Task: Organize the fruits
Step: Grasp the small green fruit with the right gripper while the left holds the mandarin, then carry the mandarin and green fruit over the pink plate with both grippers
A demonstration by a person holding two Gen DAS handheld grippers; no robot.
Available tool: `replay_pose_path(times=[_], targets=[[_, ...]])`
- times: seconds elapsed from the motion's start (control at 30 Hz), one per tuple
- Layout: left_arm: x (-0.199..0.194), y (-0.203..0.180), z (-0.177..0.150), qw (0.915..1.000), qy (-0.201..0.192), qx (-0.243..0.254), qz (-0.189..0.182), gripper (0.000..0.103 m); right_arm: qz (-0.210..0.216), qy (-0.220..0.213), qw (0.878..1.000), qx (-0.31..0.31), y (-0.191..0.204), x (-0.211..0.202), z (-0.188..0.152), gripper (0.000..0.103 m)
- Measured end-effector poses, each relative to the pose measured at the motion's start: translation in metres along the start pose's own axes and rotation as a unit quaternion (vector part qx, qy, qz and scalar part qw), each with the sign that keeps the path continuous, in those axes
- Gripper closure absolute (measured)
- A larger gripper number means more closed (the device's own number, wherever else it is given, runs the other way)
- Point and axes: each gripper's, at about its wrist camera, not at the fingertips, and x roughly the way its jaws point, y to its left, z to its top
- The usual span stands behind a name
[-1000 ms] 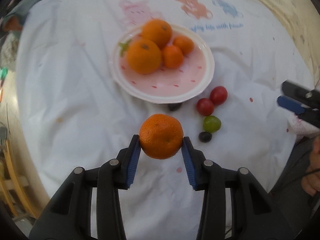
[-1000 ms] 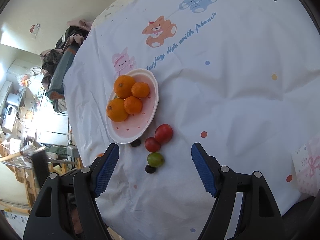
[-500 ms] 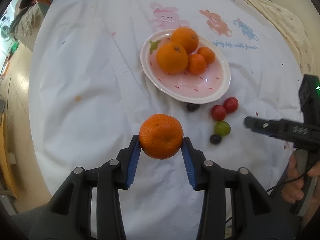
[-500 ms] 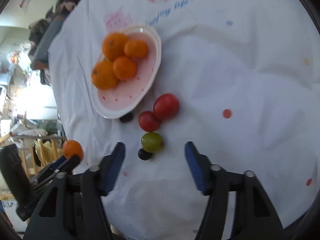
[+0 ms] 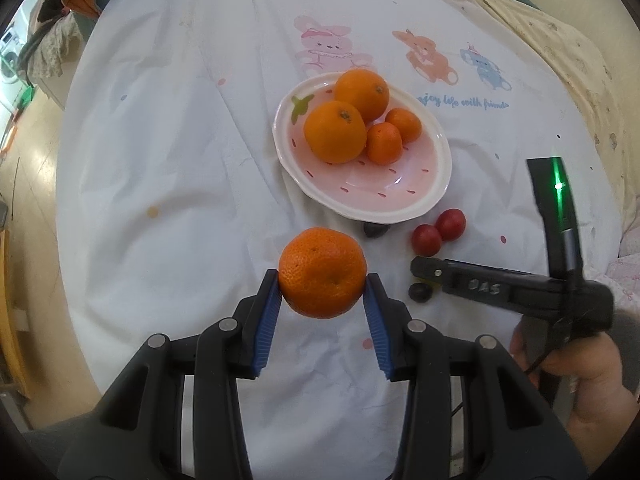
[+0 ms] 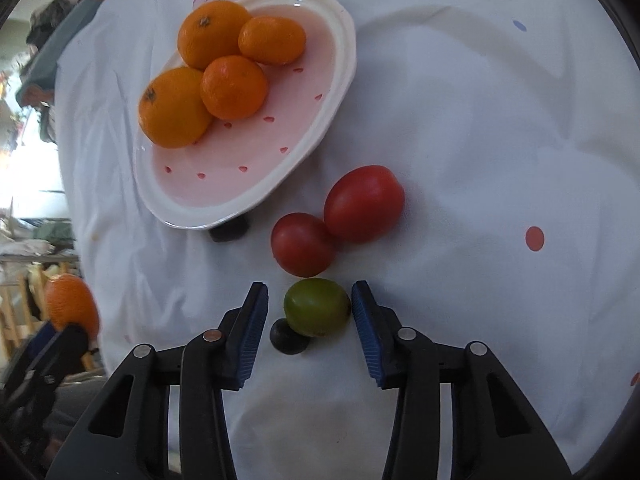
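Observation:
My left gripper (image 5: 322, 285) is shut on an orange tangerine (image 5: 322, 273), held above the white cloth in front of the pink plate (image 5: 400, 196). The plate holds several oranges (image 5: 335, 132). My right gripper (image 6: 310, 308) is open, low over the cloth, with a green fruit (image 6: 317, 306) between its jaws; its right pad is close to the fruit and its left pad stands apart. A dark berry (image 6: 289, 337) lies beside the green fruit. Two red tomatoes (image 6: 362, 203) lie just beyond. The right gripper also shows in the left wrist view (image 5: 424, 272).
Another dark berry (image 6: 230, 230) lies at the plate's near rim. The white cartoon-print cloth (image 5: 180, 160) covers a round table. Clothes (image 5: 60, 20) are piled at the far left edge. A wooden chair (image 6: 24, 300) stands beside the table.
My right gripper has come down and forward to straddle the green fruit, and its jaws have narrowed. My left gripper still holds the tangerine and has drawn back slightly from the plate.

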Motion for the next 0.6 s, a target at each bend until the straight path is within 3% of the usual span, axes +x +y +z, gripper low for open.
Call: replay_pose_path(times=[0.07,0.13,0.17,0.4,0.6], targets=[[0.001,-0.001,0.000,1.0000,0.001,0.000,-0.001,0.066,-0.013,-0.003,1.000,-0.010,0.004,0.002,-0.002,0.059],[0.001,-0.001,0.000,1.0000,0.001,0.000,0.000,0.066,-0.023,-0.009,1.000,-0.016,0.005,0.001,-0.004,0.070],[0.001,-0.001,0.000,1.0000,0.000,0.001,0.002,0.066,-0.026,-0.010,0.999,-0.017,0.005,0.000,-0.004,0.070],[0.008,0.002,0.000,0.9998,0.002,-0.003,0.017,0.066,0.012,-0.008,1.000,-0.006,-0.008,-0.010,-0.008,0.071],[0.008,0.010,0.001,0.9994,-0.007,-0.015,0.030,0.066,0.053,-0.030,0.998,0.002,-0.018,-0.043,-0.016,0.071]])
